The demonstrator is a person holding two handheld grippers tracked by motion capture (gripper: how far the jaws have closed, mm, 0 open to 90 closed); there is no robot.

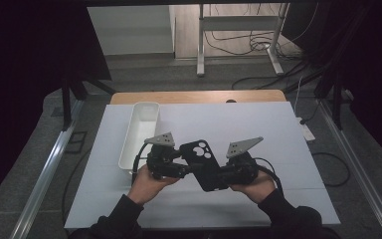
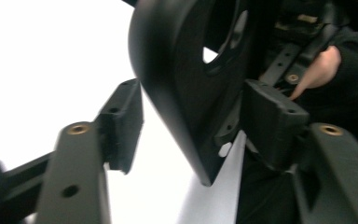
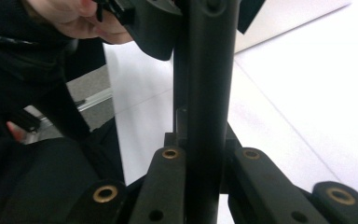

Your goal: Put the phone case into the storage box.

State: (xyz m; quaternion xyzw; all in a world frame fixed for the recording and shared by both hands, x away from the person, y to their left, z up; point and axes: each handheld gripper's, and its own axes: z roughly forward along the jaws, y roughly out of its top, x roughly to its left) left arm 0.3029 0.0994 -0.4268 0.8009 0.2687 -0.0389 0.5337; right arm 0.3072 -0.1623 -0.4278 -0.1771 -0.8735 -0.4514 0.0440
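Grippers meet over the near middle of a white table (image 1: pixel 278 129), a black phone case (image 1: pixel 202 164) stretched between them. That table, set on a wooden top, spans most of the high view, with grey floor and loose cables beyond its far edge. A white tray (image 1: pixel 138 139), long and narrow, lies on the left half of the table, just left of the left gripper and apart from the case. The case hangs above the table, tilted, its camera cutouts at the far left end and its plain end toward the right gripper. The person's hands, in dark sleeves, come in from the near edge, one on each tool. The right gripper (image 1: pixel 231 173) clamps the near right end of the case; in the right gripper view the case (image 3: pixel 206 93) stands edge-on, a dark upright bar pinched tight between both jaws. The left gripper (image 1: pixel 181 167) sits at the cutout end with its jaws spread partway. In the left gripper view the case (image 2: pixel 182 84) passes between the pads, lying close against the right pad (image 2: pixel 270 116), while the left pad (image 2: pixel 121 121) stands clear of it with white table showing in the gap.
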